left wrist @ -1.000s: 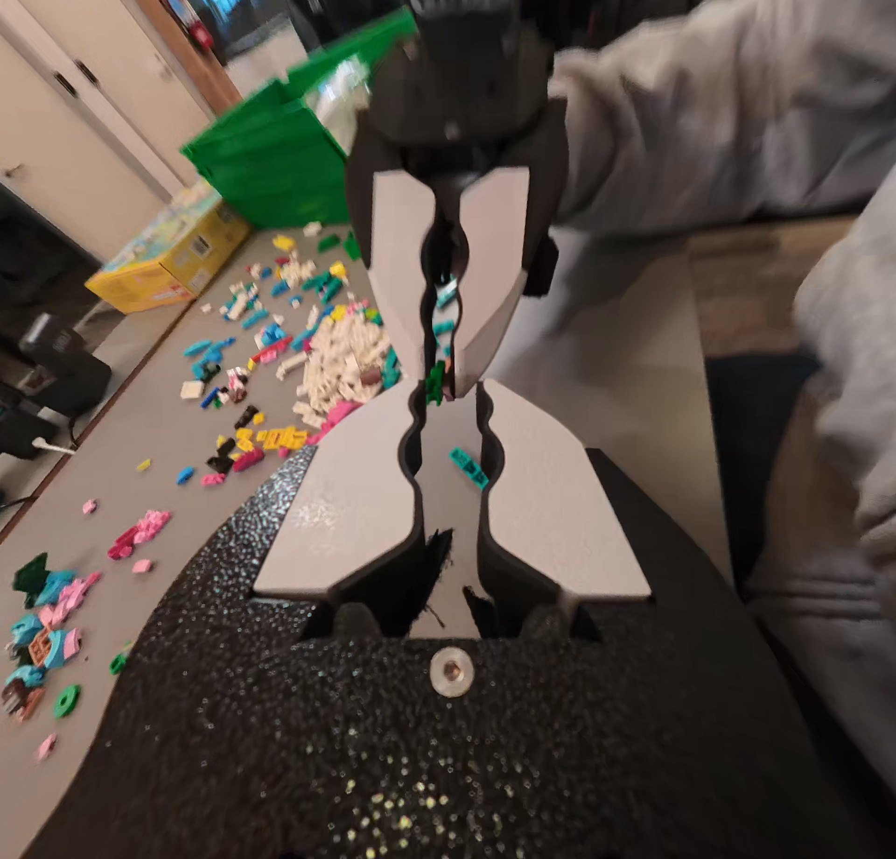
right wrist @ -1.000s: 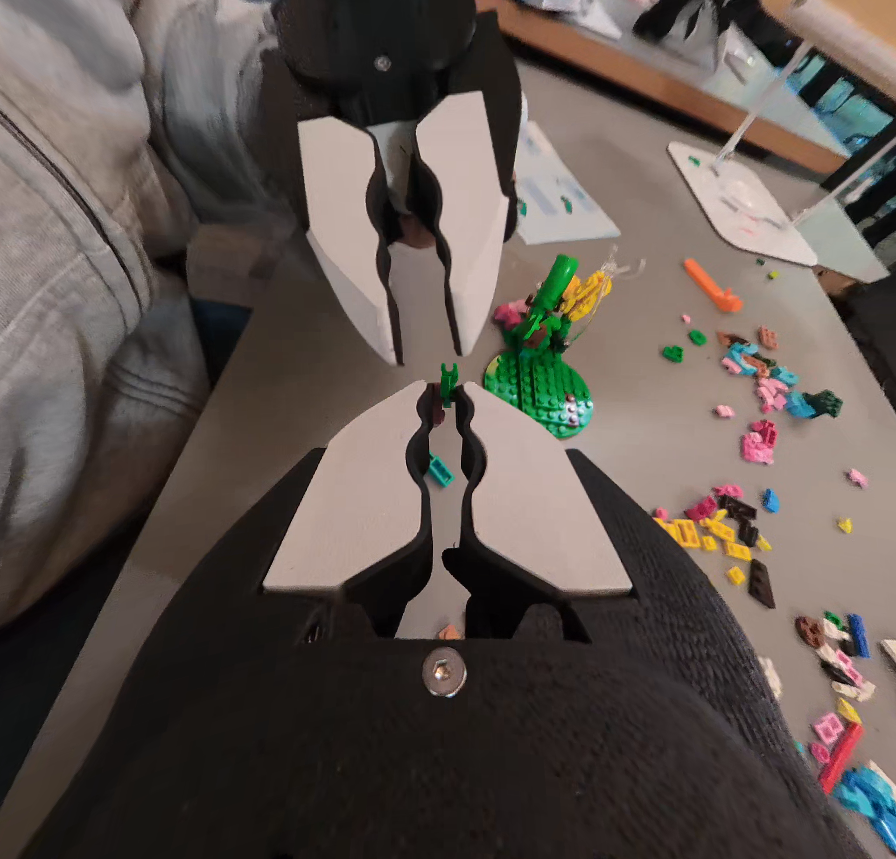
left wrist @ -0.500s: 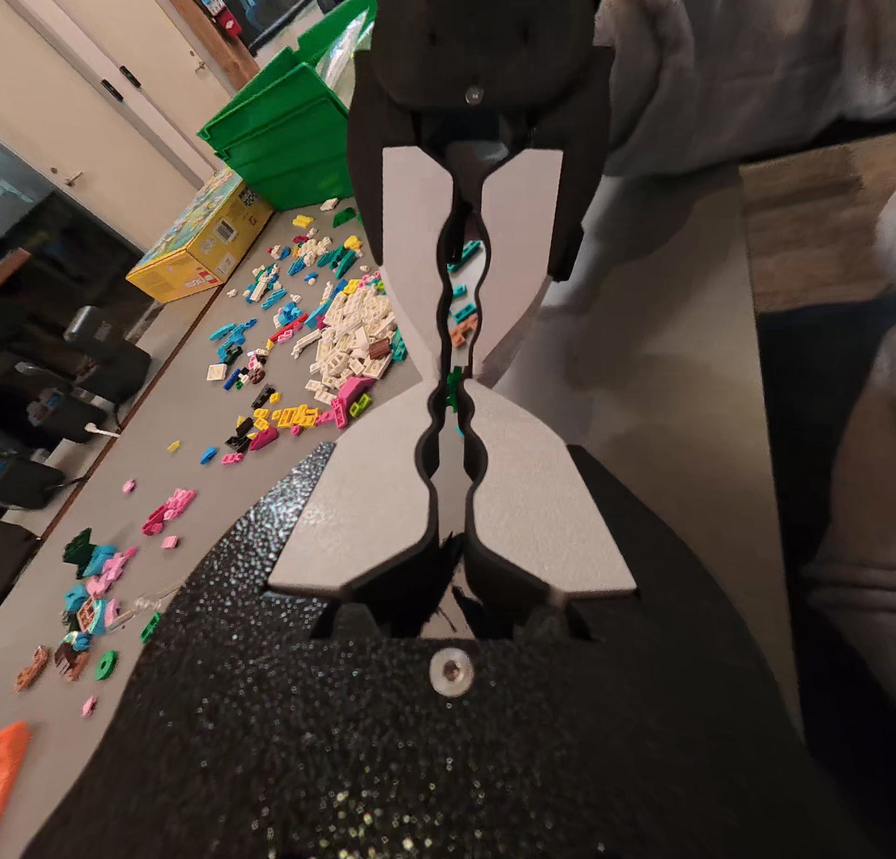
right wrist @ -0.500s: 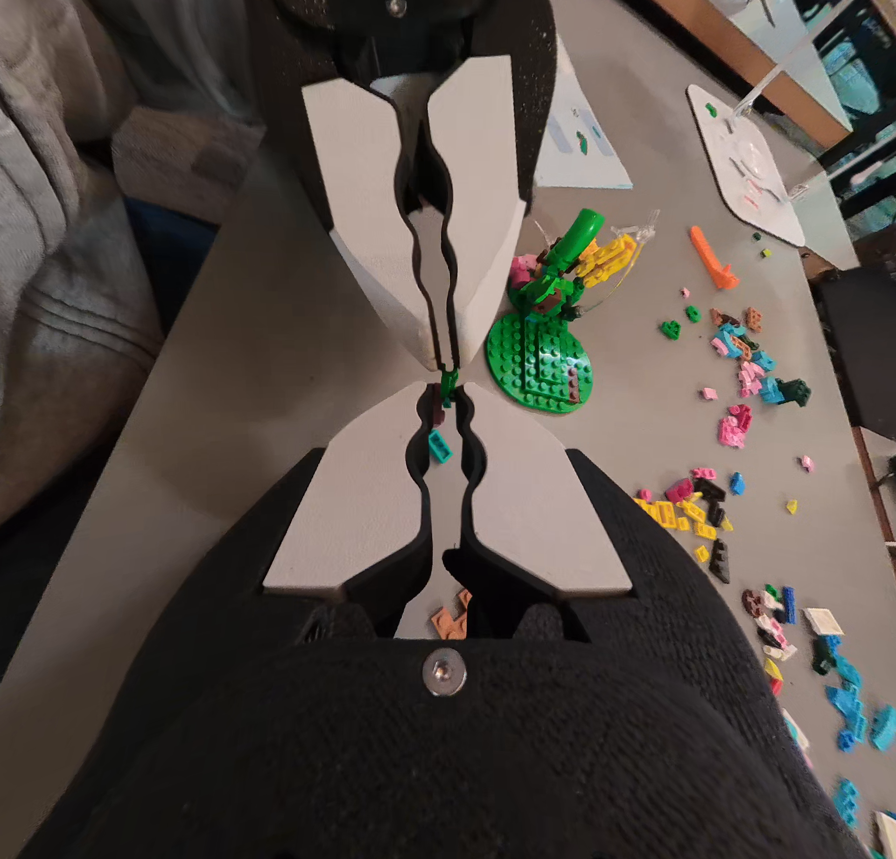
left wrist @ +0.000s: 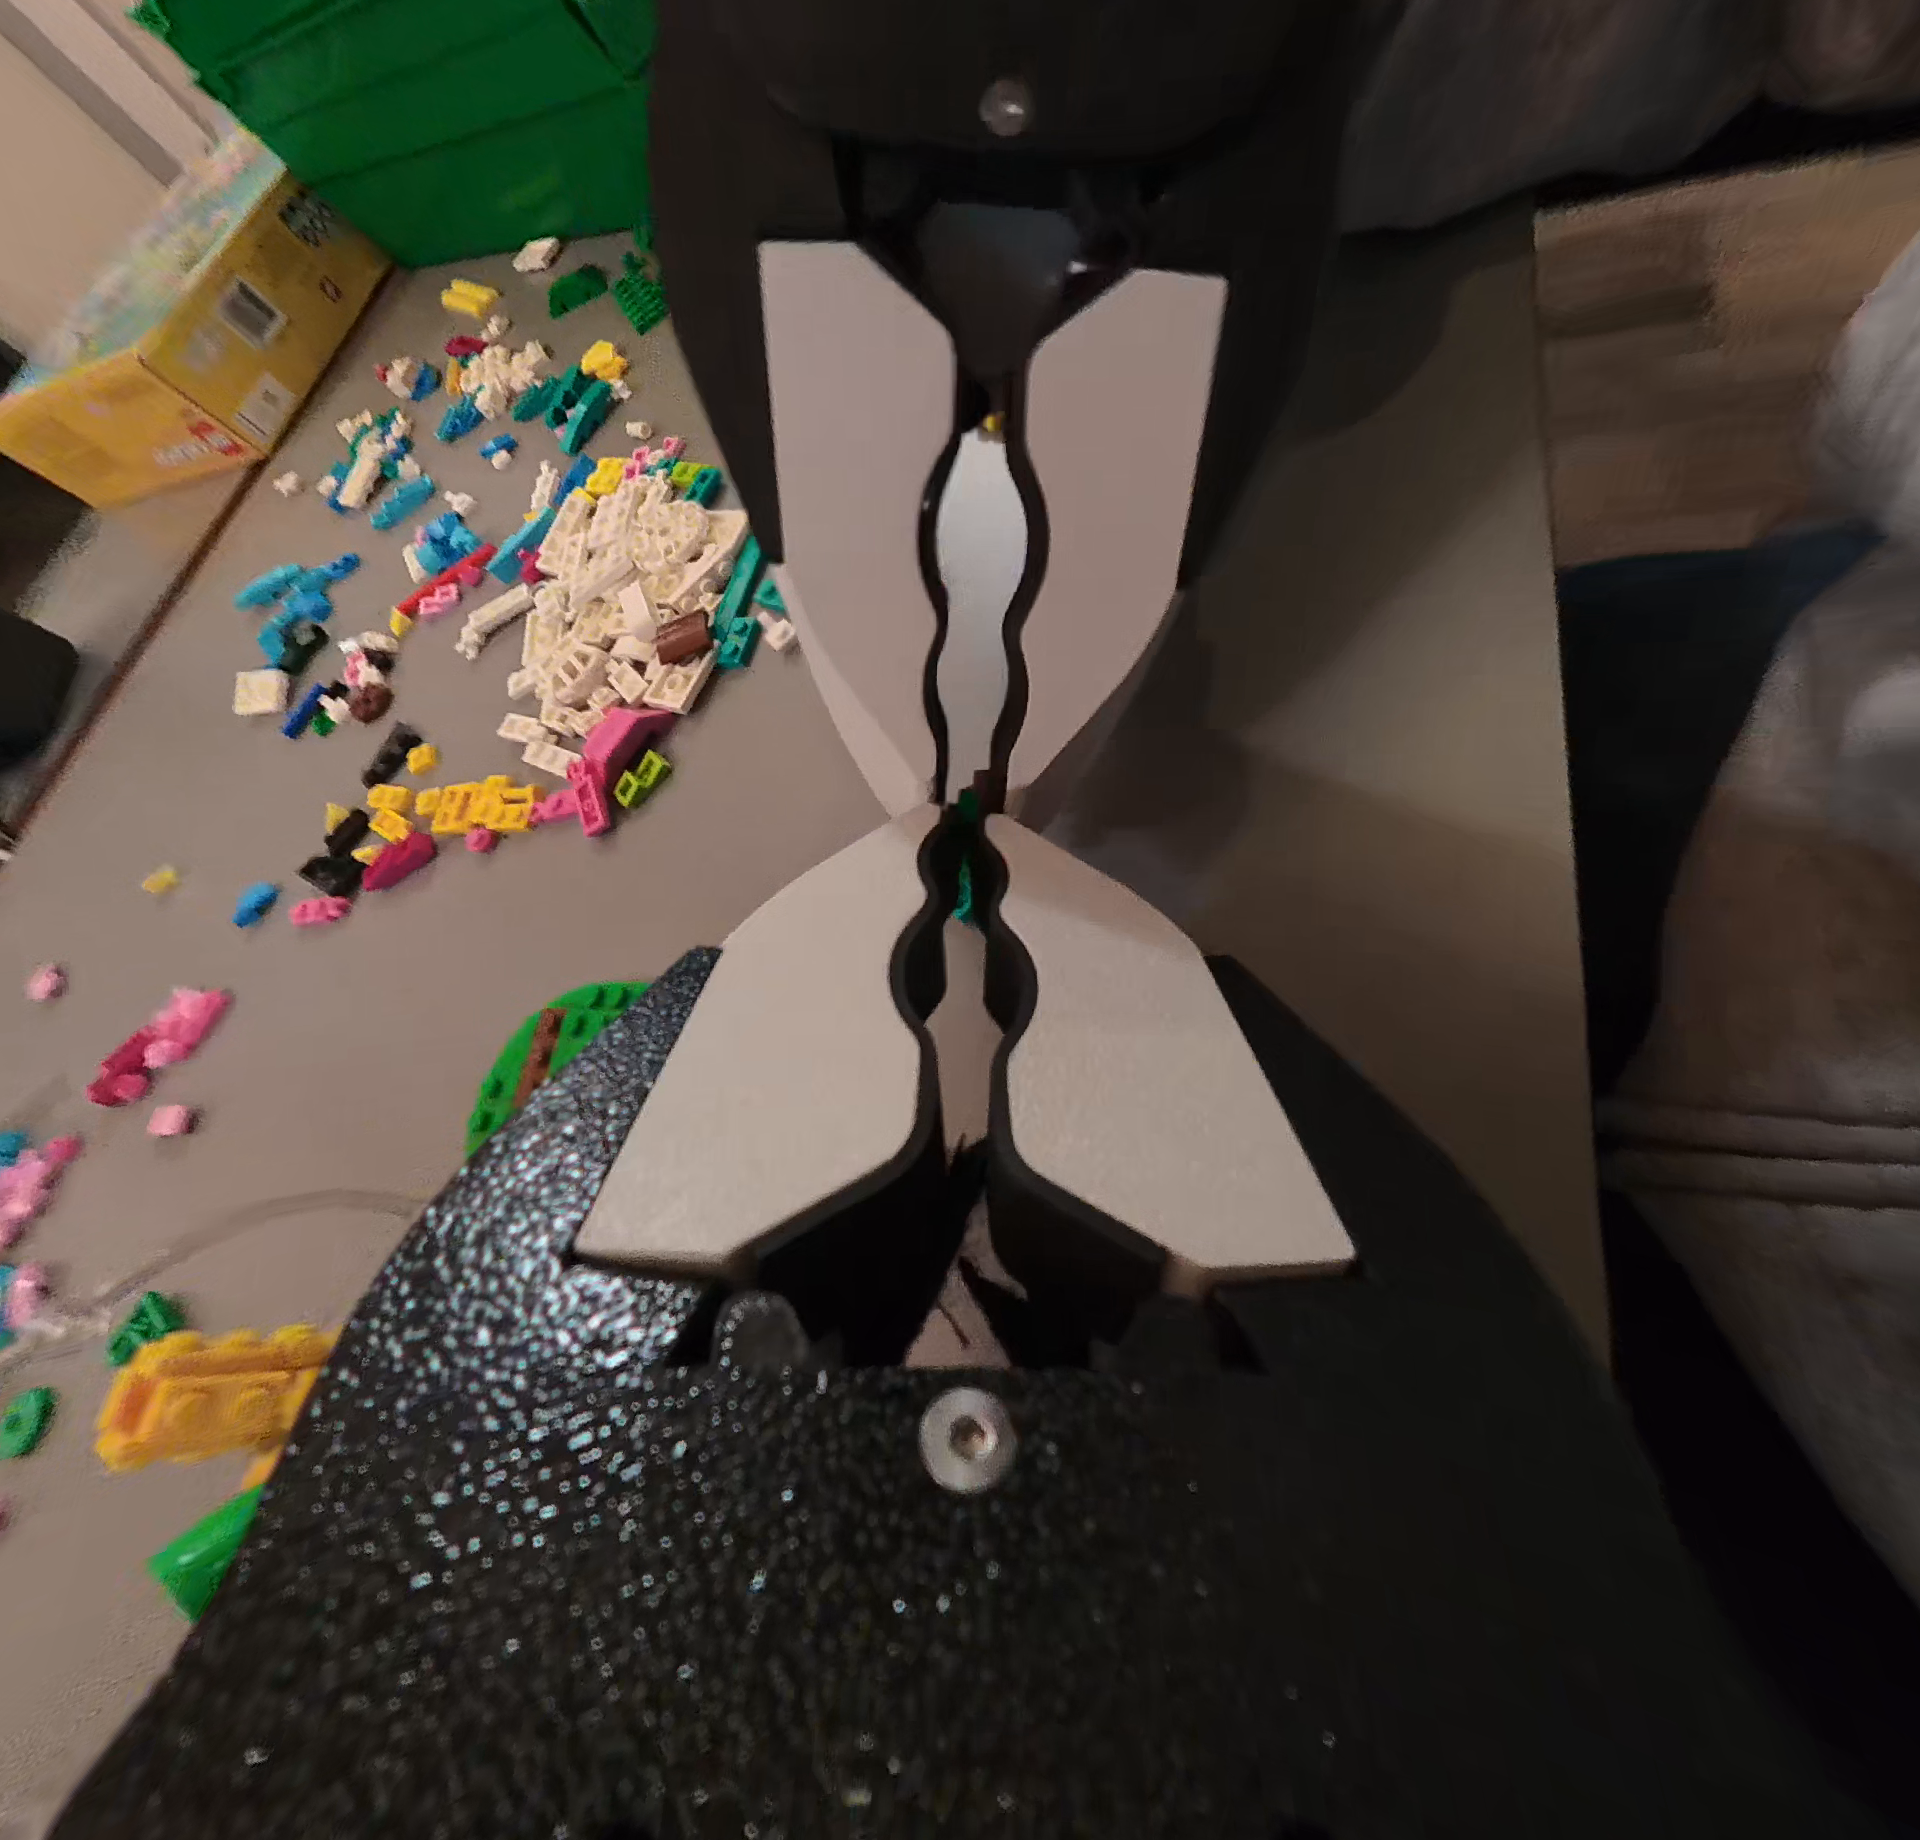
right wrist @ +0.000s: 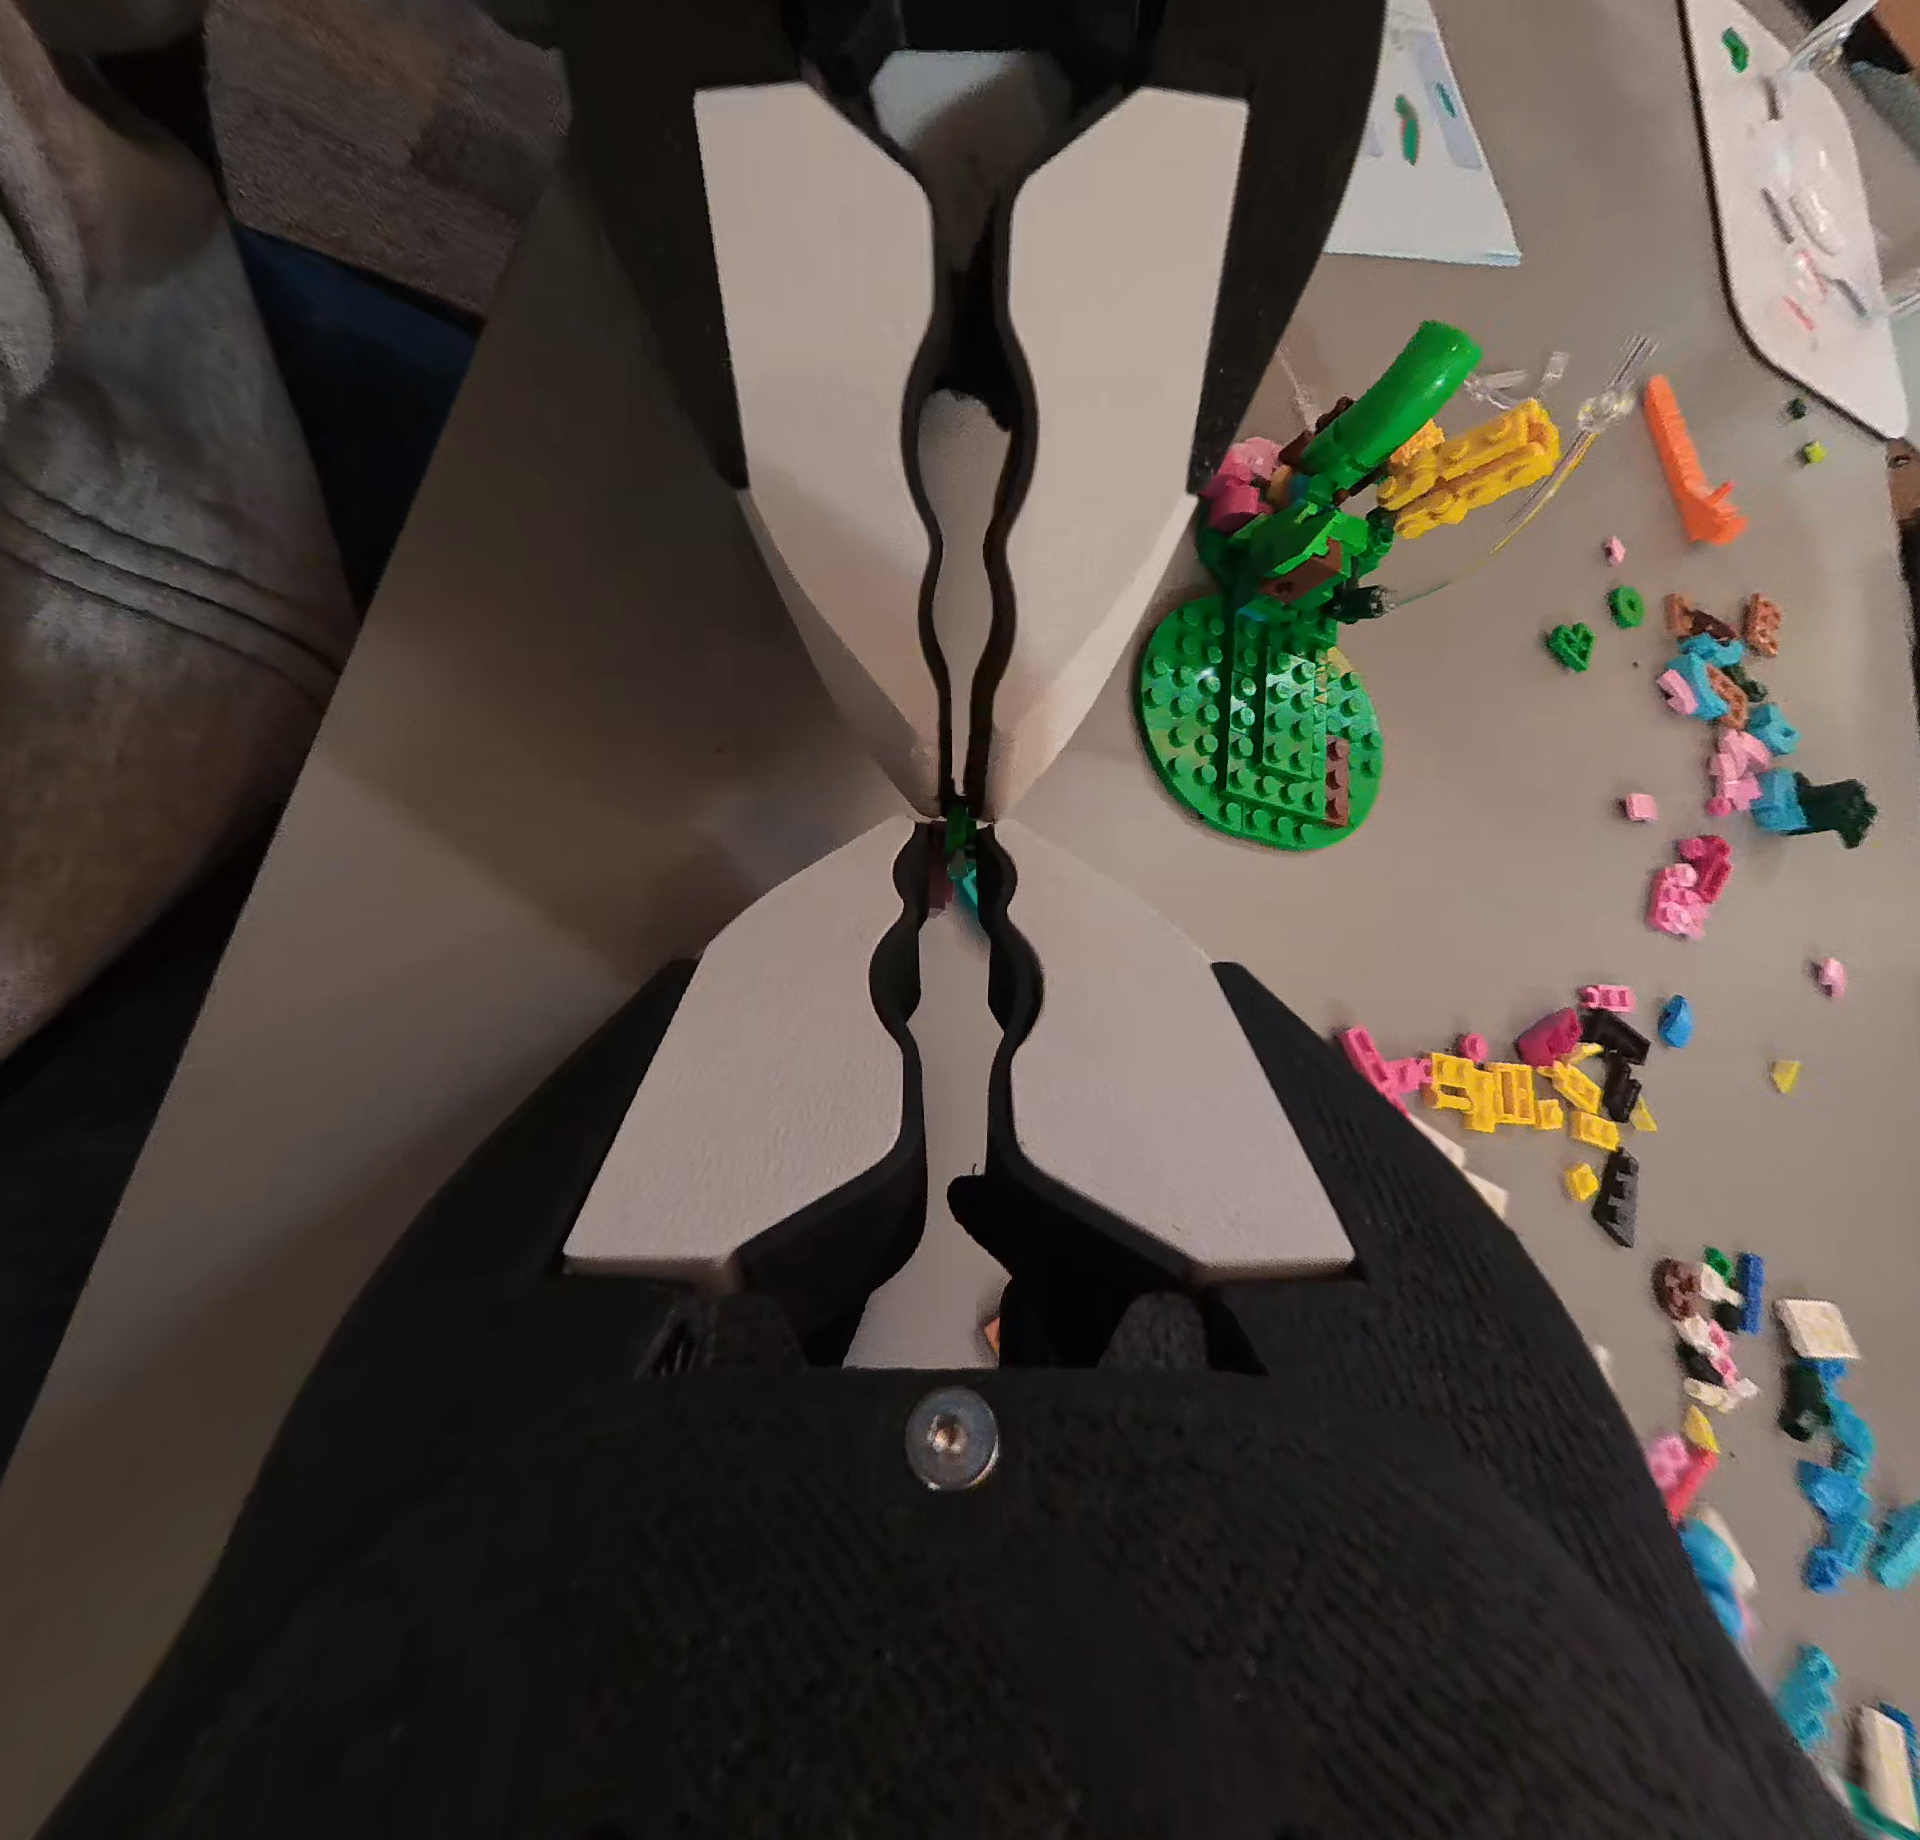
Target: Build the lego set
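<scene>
Meeting tip to tip above the grey table [right wrist: 520,855], the two hand-held grippers share a tiny green brick piece [right wrist: 957,826], which to my eye looks light, rigid and slick, so it would want a hold on its flat sides, since a corner pinch could make it pop out. The right gripper [right wrist: 957,840] is nearly closed, its pads clamped on the green piece with a teal bit [right wrist: 968,886] just behind. The left gripper [left wrist: 961,845] is drawn together on the far end of that green piece, with the round green studded plate [right wrist: 1262,725] and scattered bricks [left wrist: 613,606] lying nearby.
</scene>
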